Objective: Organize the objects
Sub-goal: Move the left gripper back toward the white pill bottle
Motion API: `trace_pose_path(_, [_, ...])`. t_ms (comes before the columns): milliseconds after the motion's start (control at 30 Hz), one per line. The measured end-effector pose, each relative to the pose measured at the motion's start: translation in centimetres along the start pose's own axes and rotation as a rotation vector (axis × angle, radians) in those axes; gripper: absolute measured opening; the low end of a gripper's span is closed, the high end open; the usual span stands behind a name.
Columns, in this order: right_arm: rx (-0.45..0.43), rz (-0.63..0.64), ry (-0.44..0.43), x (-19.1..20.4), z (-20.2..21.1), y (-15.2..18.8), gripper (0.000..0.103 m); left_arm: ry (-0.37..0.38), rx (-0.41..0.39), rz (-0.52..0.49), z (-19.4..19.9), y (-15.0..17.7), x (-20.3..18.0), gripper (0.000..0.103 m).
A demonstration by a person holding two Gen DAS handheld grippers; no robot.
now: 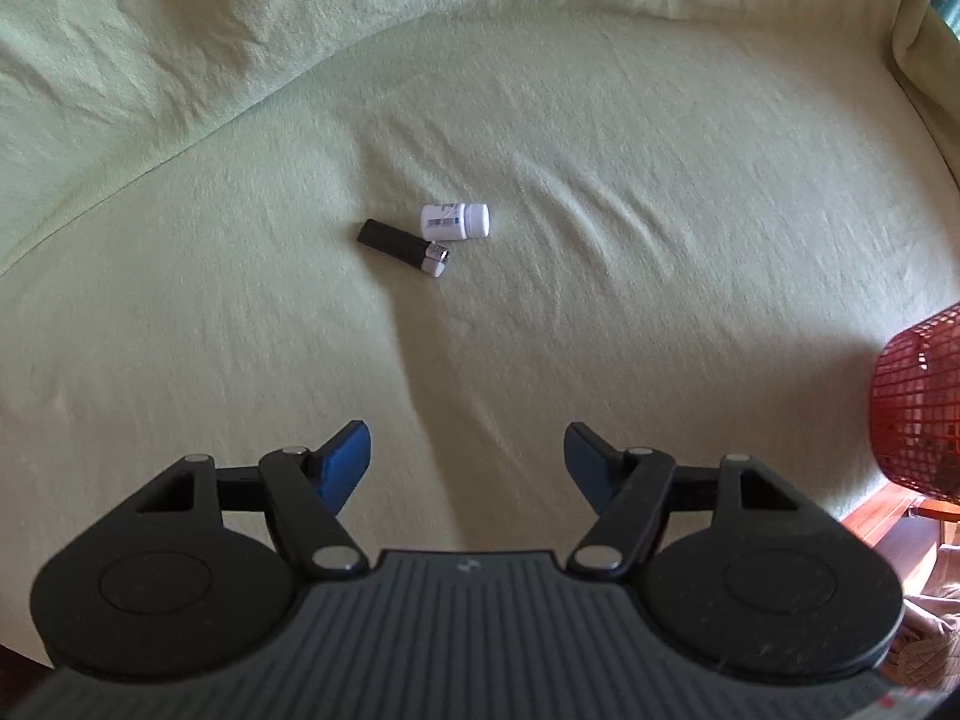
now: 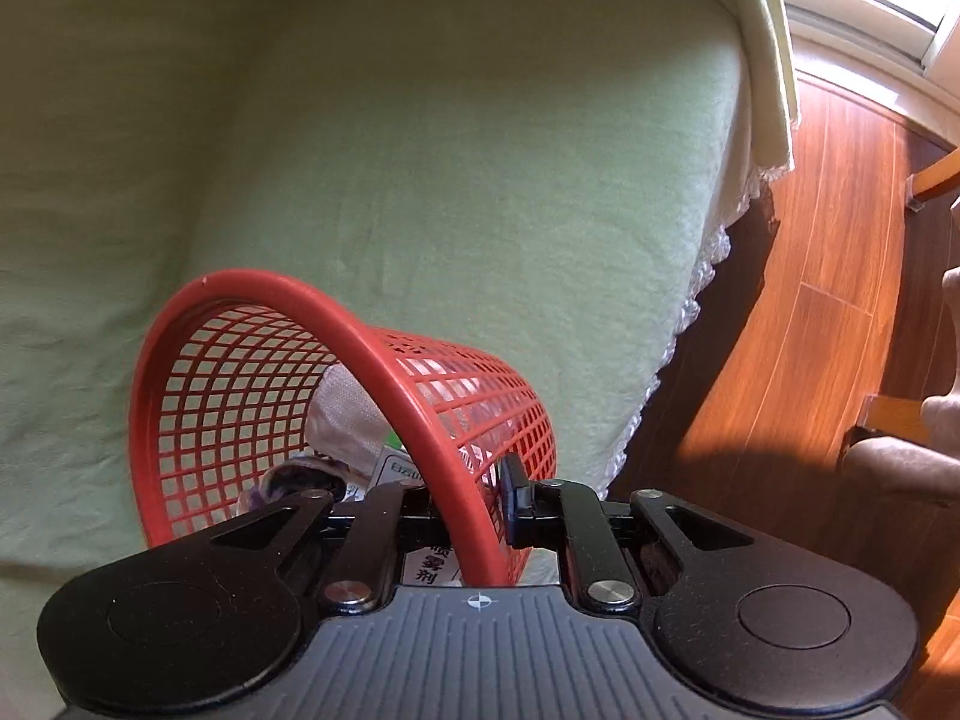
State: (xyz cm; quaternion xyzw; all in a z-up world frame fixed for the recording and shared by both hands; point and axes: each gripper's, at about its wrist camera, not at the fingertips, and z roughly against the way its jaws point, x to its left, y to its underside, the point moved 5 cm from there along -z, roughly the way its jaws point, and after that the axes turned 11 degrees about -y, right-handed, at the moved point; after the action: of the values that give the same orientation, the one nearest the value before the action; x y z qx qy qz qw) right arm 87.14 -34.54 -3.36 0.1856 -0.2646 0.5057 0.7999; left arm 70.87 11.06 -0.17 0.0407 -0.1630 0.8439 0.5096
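Note:
A white pill bottle (image 1: 455,221) lies on its side on the green sofa cover (image 1: 630,312). A black lighter (image 1: 403,248) with a white end lies just in front of it, touching or nearly so. My left gripper (image 1: 467,461) is open and empty, well short of both. My right gripper (image 2: 465,501) is shut on the rim of a red mesh basket (image 2: 288,324) and holds it tilted over the sofa cover (image 2: 420,150). The basket also shows at the right edge of the left wrist view (image 1: 918,402). Inside it are a pale cloth item (image 2: 348,414) and a labelled package (image 2: 399,471).
The sofa backrest (image 1: 240,18) rises behind the objects. The cover's fringed edge (image 2: 678,354) drops to a wooden floor (image 2: 828,276) on the right. Brown furniture (image 2: 900,468) stands at the far right.

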Motion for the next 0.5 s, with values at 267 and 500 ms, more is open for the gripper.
trace_pose_path(267, [0.011,0.034,0.036,2.0,-1.1,1.9,0.012,-0.029,-0.029,0.000,-0.5,-0.3,1.3,0.068])
trace_pose_path(500, [-0.032,0.122,0.131,3.2,-2.0,1.0,0.010,-0.047,-0.037,-0.020,-1.5,-0.9,1.5,0.068])
